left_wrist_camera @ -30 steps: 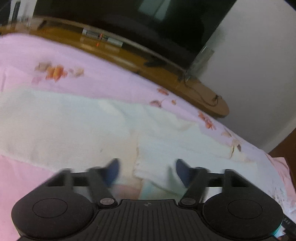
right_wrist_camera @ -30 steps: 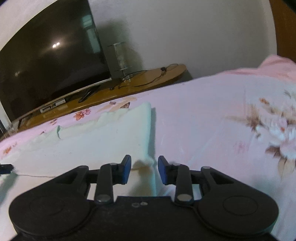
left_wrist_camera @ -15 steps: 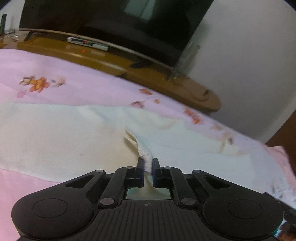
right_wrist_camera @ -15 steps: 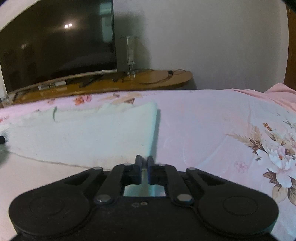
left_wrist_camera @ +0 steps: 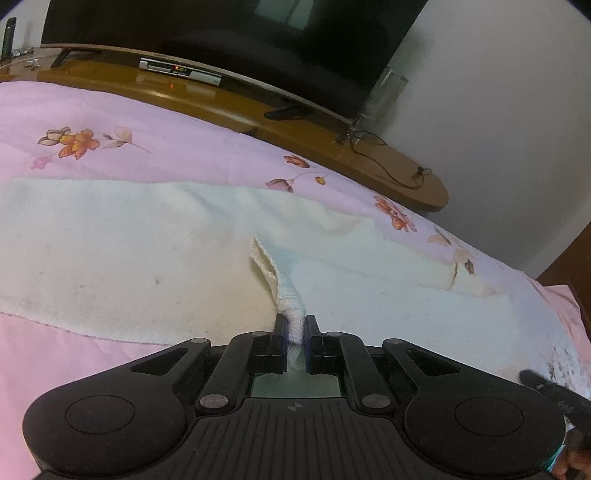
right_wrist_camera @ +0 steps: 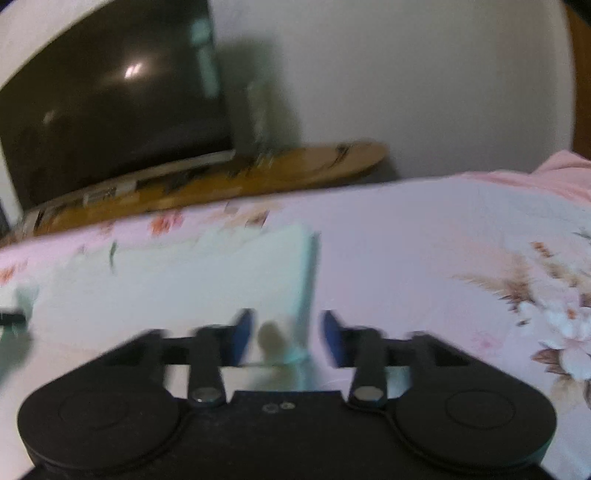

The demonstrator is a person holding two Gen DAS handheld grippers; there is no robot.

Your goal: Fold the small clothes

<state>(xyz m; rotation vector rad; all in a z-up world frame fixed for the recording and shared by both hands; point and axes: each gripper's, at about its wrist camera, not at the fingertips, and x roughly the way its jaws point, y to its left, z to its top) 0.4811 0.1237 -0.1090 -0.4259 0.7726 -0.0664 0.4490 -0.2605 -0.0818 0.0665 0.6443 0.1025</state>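
A white cloth (left_wrist_camera: 122,254) lies spread on the pink floral bedsheet (left_wrist_camera: 166,147). My left gripper (left_wrist_camera: 294,328) is shut on a raised edge of the white cloth, which rises as a pinched ridge between the fingers. In the blurred right wrist view the same cloth (right_wrist_camera: 192,273) lies flat, its right edge just ahead of the fingers. My right gripper (right_wrist_camera: 288,332) is open, with the cloth's near corner between its blue pads (right_wrist_camera: 242,330); it holds nothing.
A wooden TV stand (left_wrist_camera: 258,110) with a black television (left_wrist_camera: 229,33), a set-top box (left_wrist_camera: 179,69) and cables runs behind the bed. A white wall (right_wrist_camera: 406,74) is at the right. A folded pink sheet (right_wrist_camera: 554,173) lies far right.
My left gripper shut on the cloth edge and still holds it, slightly lifted. My right gripper, shut on the cloth corner half a second ago, has opened and is moving.
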